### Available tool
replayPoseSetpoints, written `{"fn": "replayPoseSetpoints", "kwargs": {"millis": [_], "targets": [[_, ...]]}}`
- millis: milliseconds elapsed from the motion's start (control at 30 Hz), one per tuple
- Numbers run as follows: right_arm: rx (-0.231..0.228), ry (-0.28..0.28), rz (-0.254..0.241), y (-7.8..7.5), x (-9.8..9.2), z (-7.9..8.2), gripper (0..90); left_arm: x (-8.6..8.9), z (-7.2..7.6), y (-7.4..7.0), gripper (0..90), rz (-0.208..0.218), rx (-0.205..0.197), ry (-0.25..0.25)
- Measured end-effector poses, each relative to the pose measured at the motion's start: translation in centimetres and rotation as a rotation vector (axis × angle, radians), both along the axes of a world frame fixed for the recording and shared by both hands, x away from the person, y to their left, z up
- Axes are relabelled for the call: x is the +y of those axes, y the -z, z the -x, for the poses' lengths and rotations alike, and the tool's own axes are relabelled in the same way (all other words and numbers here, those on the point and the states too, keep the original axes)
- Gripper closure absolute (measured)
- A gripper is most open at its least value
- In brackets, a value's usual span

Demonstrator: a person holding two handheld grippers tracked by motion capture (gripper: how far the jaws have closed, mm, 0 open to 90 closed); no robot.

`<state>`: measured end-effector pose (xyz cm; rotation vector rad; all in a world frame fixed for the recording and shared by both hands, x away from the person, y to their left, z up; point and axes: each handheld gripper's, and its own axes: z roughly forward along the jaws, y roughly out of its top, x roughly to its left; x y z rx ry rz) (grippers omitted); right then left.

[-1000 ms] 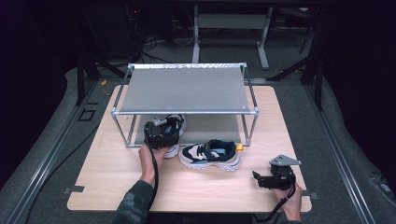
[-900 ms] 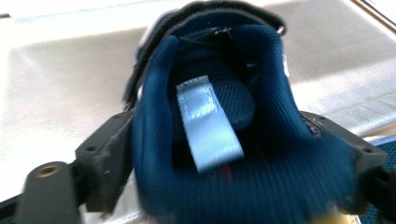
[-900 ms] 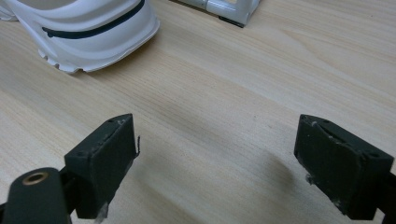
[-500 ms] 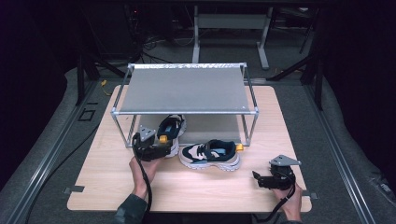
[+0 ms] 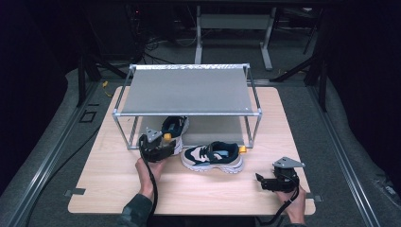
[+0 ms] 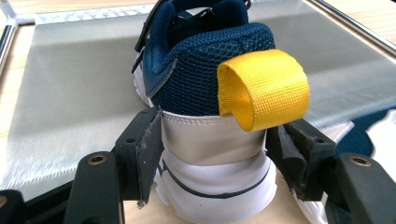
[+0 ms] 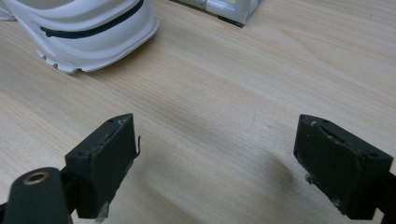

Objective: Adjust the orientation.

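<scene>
The left gripper [image 6: 212, 158] has just been closing and now pinches the heel of the shoe [image 6: 210, 93]. This shoe is navy mesh with a white sole and a yellow loop [image 6: 264, 86]. The right gripper [image 7: 217, 163] is spread wide.

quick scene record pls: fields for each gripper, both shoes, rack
left gripper: jaws around the heel of the rear shoe, have just been closing; left pad on it, right pad at its edge
rear shoe: navy mesh, white sole, yellow heel loop, toe under the rack
front shoe: on the table, sideways before the rack
rack: metal frame, grey shelves
right gripper: open, above bare table
</scene>
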<state>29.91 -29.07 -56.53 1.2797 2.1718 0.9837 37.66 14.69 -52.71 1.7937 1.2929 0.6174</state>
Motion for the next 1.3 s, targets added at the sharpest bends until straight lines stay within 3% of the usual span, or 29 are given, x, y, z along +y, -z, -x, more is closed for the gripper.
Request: {"fn": "replayPoseSetpoints", "kwargs": {"millis": [300,667,900,967,1200,1300], "targets": [[0.000,-0.003,-0.003,0.0,0.0,0.0,12.5,-1.2,-2.1,0.6,37.1,-0.008,-0.017,-0.009],[-0.002,-0.006,-0.011,0.0,0.0,0.0,12.5,-2.9,-3.0,1.2,39.9,0.001,-0.035,-0.021],[0.002,-0.008,-0.010,0.0,0.0,0.1,12.5,-2.9,-3.4,1.2,38.8,0.008,-0.027,-0.017],[0.002,-0.009,-0.008,-0.1,0.0,0.1,12.4,-2.5,-3.1,0.9,29.5,0.012,-0.027,-0.013],[-0.001,-0.021,-0.007,0.0,0.0,0.1,12.4,-1.2,-1.5,0.0,16.2,-0.007,-0.004,0.023],[-0.002,-0.033,-0.010,0.0,0.0,0.1,12.3,-0.2,-0.9,0.0,15.0,-0.017,0.008,0.038]]}}
